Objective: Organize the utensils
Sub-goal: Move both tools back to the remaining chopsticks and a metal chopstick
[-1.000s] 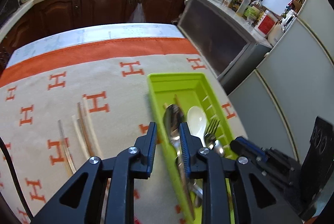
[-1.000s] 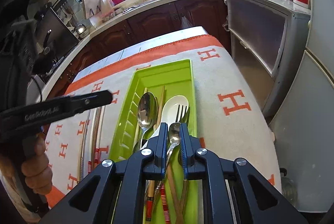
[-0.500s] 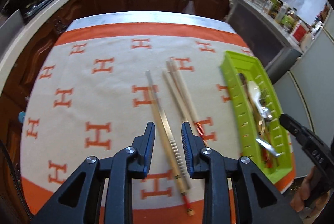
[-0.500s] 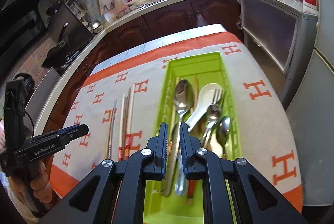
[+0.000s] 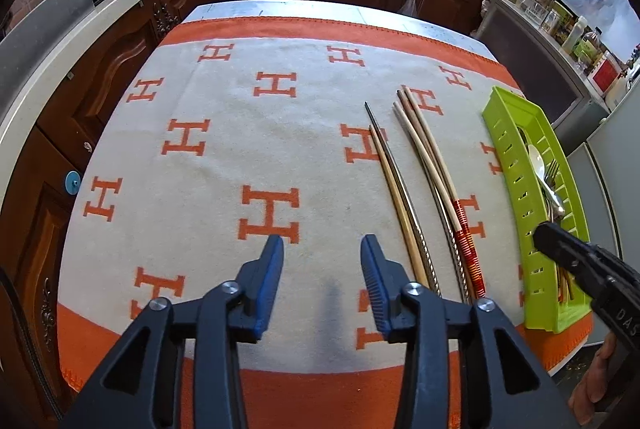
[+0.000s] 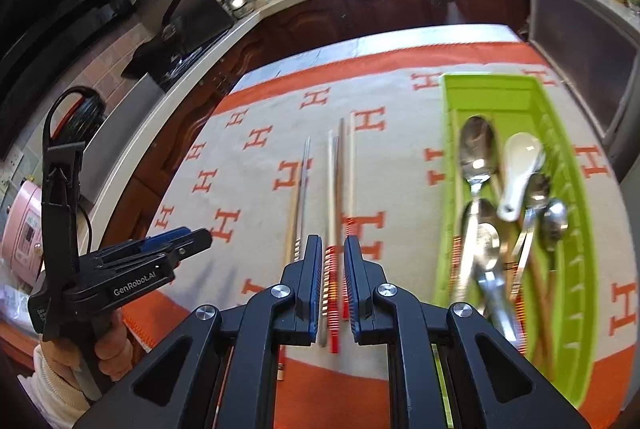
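Landmark is the green tray point(image 5: 508, 165); spoons point(image 6: 476, 149), a fork and some chopsticks already lie in it; the loose chopsticks point(image 5: 424, 169) lie on the cloth point(image 5: 240, 149) just left of it, side by side, roughly parallel to its long wall.

Your left gripper point(image 5: 322, 249) hangs over bare cloth further left of the tray, beyond the chopsticks; its jaws are opening, nothing between them. Your right gripper point(image 6: 333, 257) sits above the chopsticks' banded ends, jaws nearly pressed together, pinching nothing that I can see; the sticks show through the gap from below.

Step in hand looks like picking up a loose chopstick; slide the left gripper toward the tray until one stick lies between the pads, come down near the thicker banded end, close on a single stick rather than the bunch; they lie tight together, so a neighbour could get dragged.

Room: plenty of cloth away from the tray; the near table edge is close under both grippers; keep the two grippers apart, they crowd near the tray's near corner.
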The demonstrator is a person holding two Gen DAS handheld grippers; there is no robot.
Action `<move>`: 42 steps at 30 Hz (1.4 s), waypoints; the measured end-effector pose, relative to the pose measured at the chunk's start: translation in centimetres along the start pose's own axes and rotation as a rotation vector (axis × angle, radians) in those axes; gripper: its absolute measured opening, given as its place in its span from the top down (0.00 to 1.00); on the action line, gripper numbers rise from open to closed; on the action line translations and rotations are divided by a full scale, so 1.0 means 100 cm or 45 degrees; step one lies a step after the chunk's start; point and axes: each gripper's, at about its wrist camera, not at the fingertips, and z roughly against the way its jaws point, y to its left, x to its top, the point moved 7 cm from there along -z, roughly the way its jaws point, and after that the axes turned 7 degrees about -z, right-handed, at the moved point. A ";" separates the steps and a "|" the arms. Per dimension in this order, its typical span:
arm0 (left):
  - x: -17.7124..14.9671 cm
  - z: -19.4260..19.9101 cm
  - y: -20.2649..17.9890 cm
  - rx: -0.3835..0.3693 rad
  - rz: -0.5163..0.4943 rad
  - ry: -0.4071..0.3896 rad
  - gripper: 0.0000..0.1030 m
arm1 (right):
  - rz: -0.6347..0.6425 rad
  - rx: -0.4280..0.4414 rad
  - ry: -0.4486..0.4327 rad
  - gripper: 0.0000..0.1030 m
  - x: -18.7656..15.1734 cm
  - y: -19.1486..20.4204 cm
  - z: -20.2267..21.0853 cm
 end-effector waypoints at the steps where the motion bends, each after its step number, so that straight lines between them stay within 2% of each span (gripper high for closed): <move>1: -0.002 -0.002 0.001 -0.005 -0.004 0.005 0.62 | 0.005 0.009 0.022 0.89 -0.002 0.004 -0.008; 7: -0.010 -0.014 0.004 -0.020 -0.011 0.032 0.62 | 0.037 0.020 0.140 0.89 -0.011 0.022 -0.052; 18: -0.012 -0.028 0.023 -0.062 0.049 0.062 0.62 | 0.065 -0.110 0.227 0.89 -0.007 0.024 -0.110; 24: -0.012 -0.035 0.026 -0.091 0.065 0.077 0.61 | 0.131 -0.195 0.201 0.89 -0.002 0.028 -0.121; 32: -0.013 -0.041 0.025 -0.113 0.085 0.105 0.59 | 0.338 -0.338 0.117 0.89 0.004 0.045 -0.132; 34: -0.013 -0.041 0.025 -0.113 0.089 0.106 0.58 | 0.333 -0.331 0.111 0.94 0.004 0.045 -0.131; 38: -0.011 -0.041 0.021 -0.108 0.085 0.108 0.57 | 0.195 -0.232 0.127 0.95 0.005 0.037 -0.124; 42: -0.008 -0.042 0.015 -0.106 0.074 0.112 0.57 | 0.088 -0.170 0.090 0.95 0.011 0.026 -0.106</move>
